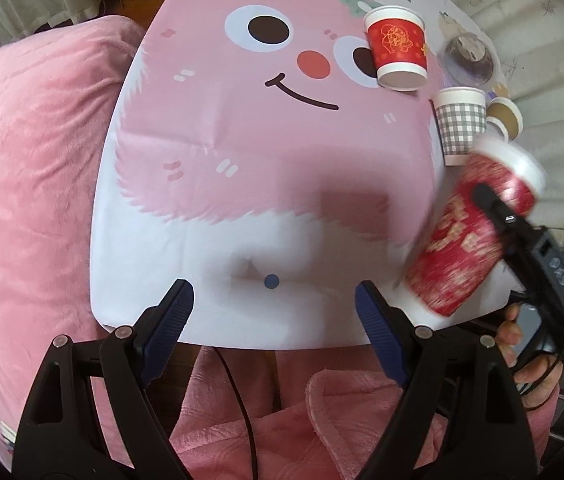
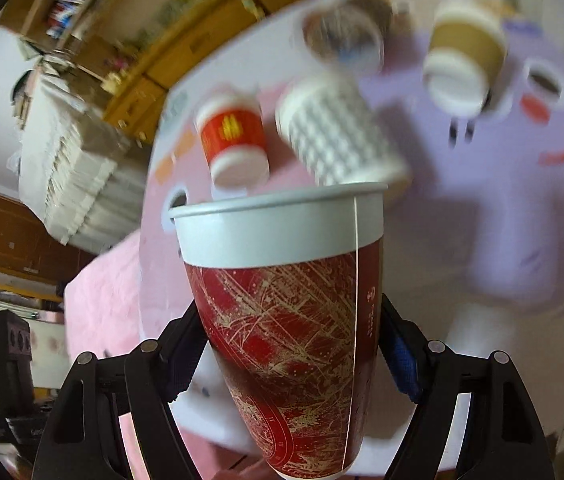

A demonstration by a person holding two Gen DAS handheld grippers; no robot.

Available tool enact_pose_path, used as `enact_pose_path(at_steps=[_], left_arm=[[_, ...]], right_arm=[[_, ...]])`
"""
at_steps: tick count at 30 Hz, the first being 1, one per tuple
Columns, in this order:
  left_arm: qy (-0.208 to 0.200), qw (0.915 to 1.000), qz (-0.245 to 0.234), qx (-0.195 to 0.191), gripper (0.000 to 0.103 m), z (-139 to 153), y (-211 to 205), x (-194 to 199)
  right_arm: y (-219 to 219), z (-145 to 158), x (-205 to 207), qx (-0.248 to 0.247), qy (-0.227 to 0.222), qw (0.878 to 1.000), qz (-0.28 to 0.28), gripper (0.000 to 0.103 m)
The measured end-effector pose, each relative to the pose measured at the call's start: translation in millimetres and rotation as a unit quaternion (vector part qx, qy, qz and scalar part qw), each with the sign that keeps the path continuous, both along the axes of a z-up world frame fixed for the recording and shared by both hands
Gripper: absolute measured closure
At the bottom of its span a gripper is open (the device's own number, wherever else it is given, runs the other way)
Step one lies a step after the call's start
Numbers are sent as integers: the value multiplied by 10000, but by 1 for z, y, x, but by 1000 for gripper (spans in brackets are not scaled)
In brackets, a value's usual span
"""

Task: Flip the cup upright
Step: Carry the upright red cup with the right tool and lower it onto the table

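A tall red paper cup with gold print and a white rim band sits between the fingers of my right gripper, which is shut on it. It is held in the air, tilted, above the table's right edge; in the left wrist view it shows blurred with one right finger across it. My left gripper is open and empty over the near edge of the table, which has a pink cartoon-face cover.
A small red cup, a grey checked cup and a brown cup stand upside down at the far right of the table, beside a glass cup. A pink blanket lies left. Wooden cabinets stand behind.
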State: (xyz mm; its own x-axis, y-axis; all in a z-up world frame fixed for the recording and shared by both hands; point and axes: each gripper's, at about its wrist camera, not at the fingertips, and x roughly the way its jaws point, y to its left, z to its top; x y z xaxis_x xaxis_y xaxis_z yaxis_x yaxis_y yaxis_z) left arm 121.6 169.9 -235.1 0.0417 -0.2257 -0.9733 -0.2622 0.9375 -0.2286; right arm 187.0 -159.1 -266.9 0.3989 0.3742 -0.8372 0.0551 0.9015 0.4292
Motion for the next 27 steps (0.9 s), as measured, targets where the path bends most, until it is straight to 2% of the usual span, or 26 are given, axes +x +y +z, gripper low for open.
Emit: enact_pose_path(at_steps=[5, 10, 12, 17, 27], left_arm=[[-2, 10000, -7, 33, 22, 1, 5, 0], [-6, 10000, 79, 39, 22, 0, 12, -1], [-5, 9999, 91, 52, 22, 0, 15, -3], [-16, 9999, 66, 124, 22, 2, 22, -5], [-325, 9990, -216, 214, 22, 19, 20, -1]], right_arm=[[1, 32, -19, -733, -1103, 9911, 104, 24], [27, 53, -38, -921, -2204, 9711, 31, 24], [32, 53, -46, -1082, -2468, 9630, 35, 24], [59, 38, -43, -1372, -2590, 9561, 82, 23], [67, 9, -46, -1463, -2740, 9505, -63, 23]])
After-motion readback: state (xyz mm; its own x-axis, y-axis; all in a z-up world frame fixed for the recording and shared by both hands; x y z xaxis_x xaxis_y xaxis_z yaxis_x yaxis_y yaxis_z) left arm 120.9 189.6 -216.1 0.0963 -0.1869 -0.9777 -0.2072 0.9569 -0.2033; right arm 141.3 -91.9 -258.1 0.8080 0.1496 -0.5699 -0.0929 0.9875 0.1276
